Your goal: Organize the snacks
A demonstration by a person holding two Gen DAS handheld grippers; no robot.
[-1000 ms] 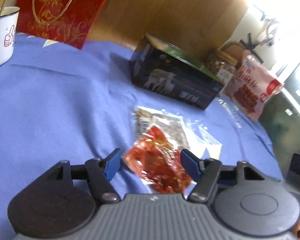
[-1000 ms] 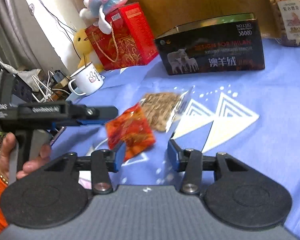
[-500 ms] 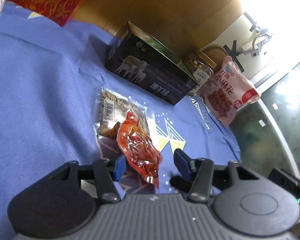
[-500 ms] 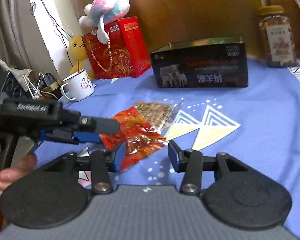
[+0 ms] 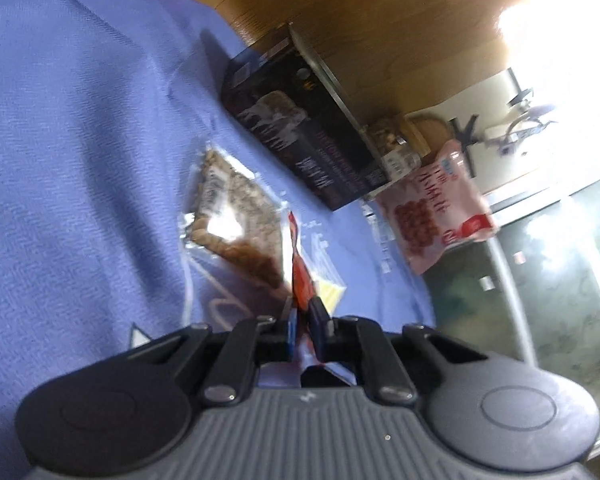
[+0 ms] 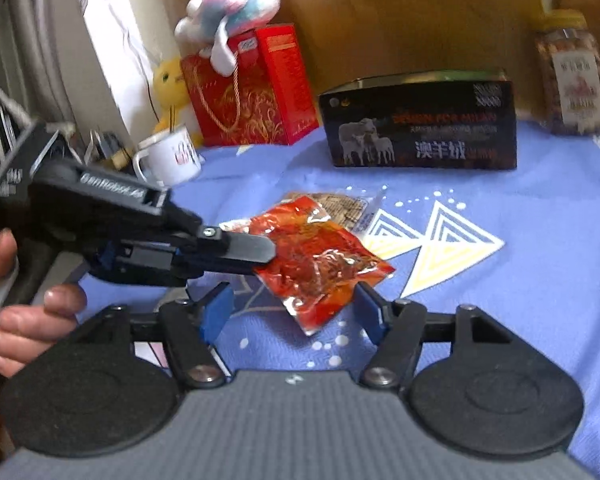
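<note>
My left gripper (image 5: pixel 303 322) is shut on a red snack packet (image 5: pixel 300 276), seen edge-on in the left wrist view. In the right wrist view the left gripper (image 6: pixel 266 248) holds the same red packet (image 6: pixel 320 264) by its left edge, lifted above the blue cloth. My right gripper (image 6: pixel 292 312) is open and empty, its fingers on either side of the packet's lower end. A clear packet of seeds (image 5: pixel 236 216) lies flat on the cloth behind, partly hidden by the red packet in the right wrist view (image 6: pixel 340 206).
A black tin box (image 6: pixel 420 124) stands at the back on the blue cloth (image 6: pixel 540 260). A red gift bag (image 6: pixel 248 88) with a plush toy on top, a white mug (image 6: pixel 172 156), a jar of nuts (image 6: pixel 572 76) and a pink snack bag (image 5: pixel 432 204) stand around it.
My left gripper has closed on the red packet and lifted it, turning so the packet is edge-on. The right gripper has opened wider and come up under the packet.
</note>
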